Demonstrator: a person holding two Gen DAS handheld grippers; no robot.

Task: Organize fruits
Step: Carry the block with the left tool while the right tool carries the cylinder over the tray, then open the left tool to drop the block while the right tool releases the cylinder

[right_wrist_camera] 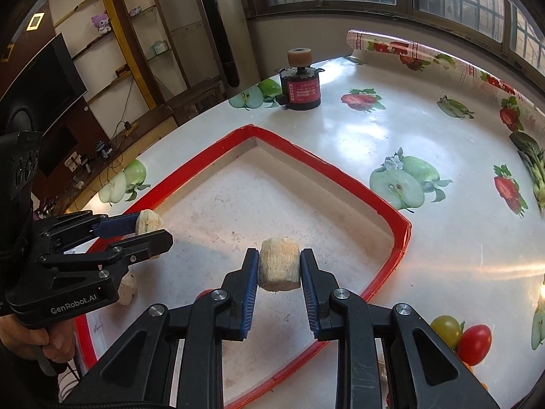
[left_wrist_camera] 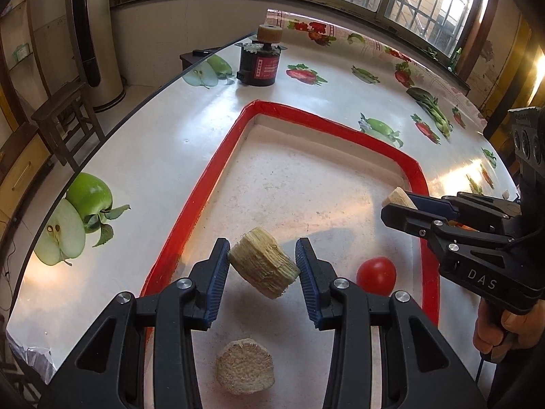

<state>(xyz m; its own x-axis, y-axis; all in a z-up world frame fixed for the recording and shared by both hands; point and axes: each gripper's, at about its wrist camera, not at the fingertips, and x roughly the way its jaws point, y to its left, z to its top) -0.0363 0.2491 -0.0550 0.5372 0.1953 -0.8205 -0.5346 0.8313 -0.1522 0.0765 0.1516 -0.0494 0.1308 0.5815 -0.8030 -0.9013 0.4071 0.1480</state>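
A white tray with a red rim [left_wrist_camera: 204, 184] [right_wrist_camera: 385, 201] lies on the table. My left gripper [left_wrist_camera: 262, 259] is shut on a tan fibrous chunk [left_wrist_camera: 264, 267], held above the tray; it also shows in the right wrist view [right_wrist_camera: 148, 223]. My right gripper [right_wrist_camera: 279, 266] is shut on another tan chunk [right_wrist_camera: 279, 264], over the tray's middle; in the left wrist view [left_wrist_camera: 398, 199] it shows at the right. A third chunk [left_wrist_camera: 245, 369] and a red tomato [left_wrist_camera: 376, 274] lie in the tray.
A black and red motor [left_wrist_camera: 257, 64] [right_wrist_camera: 299, 93] with a tan roller stands at the table's far side. A yellow tomato [right_wrist_camera: 446, 330] and a red tomato [right_wrist_camera: 475, 344] lie on the fruit-printed tablecloth right of the tray. Chairs stand beyond the left table edge.
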